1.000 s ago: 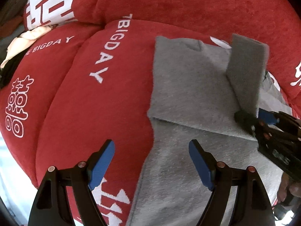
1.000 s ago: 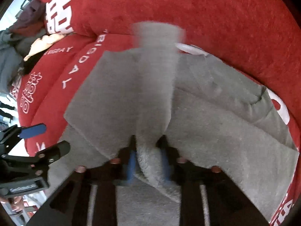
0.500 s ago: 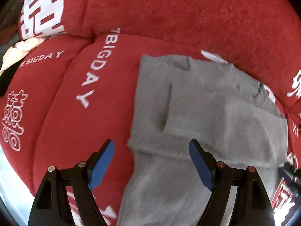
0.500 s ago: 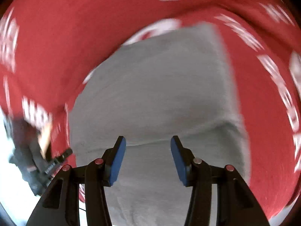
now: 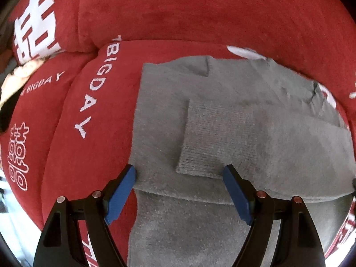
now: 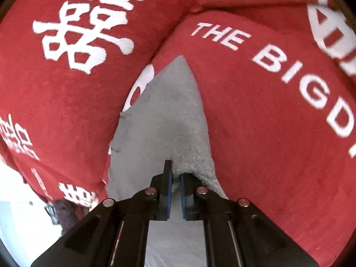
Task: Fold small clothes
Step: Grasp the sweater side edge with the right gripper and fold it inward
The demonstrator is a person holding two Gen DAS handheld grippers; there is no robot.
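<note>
Grey fleece garment [image 5: 222, 115] lies flat on the red cushion [image 5: 178, 17], a ribbed sleeve folded across it (cuff between the wide-spread left gripper [image 5: 179, 185] fingers). Right gripper [image 6: 175, 179] pinches its edge, nearly closed.

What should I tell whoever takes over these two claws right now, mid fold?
Left claw: open, empty, poised over the near edge of the gray sweater.
Right claw: shut on a fold of the sweater's edge.
The sweater lies on the red cushion.
Done: sleeve folded across the body, ribbed cuff on top.
Left: probably bring the pinched edge over, fold the body and flatten it.
</note>
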